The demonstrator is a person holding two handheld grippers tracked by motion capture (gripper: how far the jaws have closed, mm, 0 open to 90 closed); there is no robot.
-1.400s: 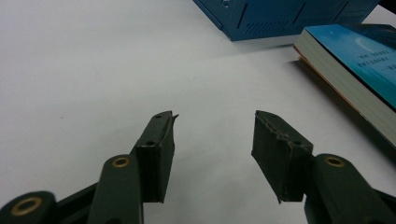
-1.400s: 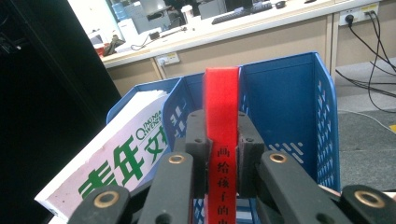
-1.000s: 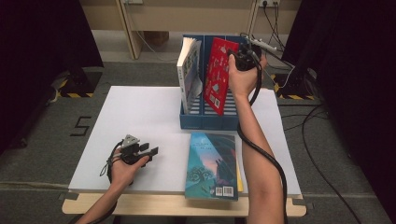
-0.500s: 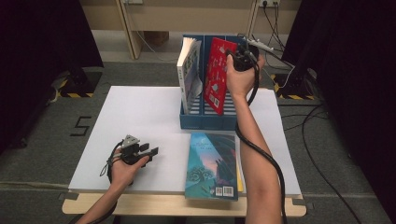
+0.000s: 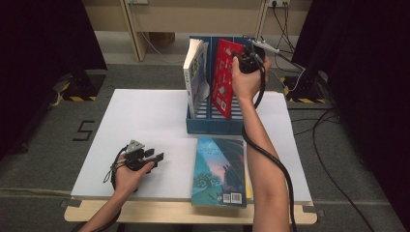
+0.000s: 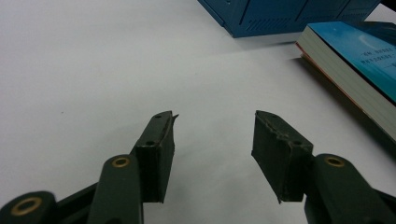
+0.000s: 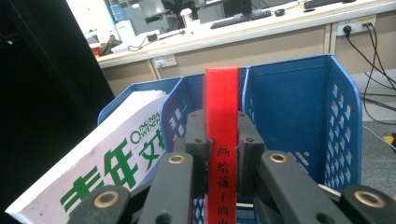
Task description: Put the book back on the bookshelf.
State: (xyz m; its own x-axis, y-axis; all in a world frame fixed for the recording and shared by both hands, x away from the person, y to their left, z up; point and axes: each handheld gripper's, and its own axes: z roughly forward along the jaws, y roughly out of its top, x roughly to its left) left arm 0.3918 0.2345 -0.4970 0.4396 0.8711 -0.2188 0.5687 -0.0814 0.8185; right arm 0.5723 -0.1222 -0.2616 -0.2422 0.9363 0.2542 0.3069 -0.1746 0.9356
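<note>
A red book [image 5: 224, 77] stands tilted in the middle slot of the blue file rack [image 5: 212, 124] at the back of the white table [image 5: 145, 116]. My right gripper [image 5: 244, 62] is shut on its spine, and in the right gripper view both pads press the red book [image 7: 221, 140]. A white book [image 5: 195, 72] leans in the rack's left slot; it is the white book [image 7: 112, 168] with green lettering. A teal book [image 5: 220, 170] lies flat near the front edge. My left gripper [image 5: 153, 157] rests open on the table, left of it, with nothing between its fingers [image 6: 156, 149].
The rack's right slot [image 7: 294, 116] holds nothing. Bare white tabletop [image 6: 93, 70] spreads ahead of the left gripper, with the teal book's edge [image 6: 345, 79] to its right. Cables [image 5: 314, 121] trail on the floor to the right of the table.
</note>
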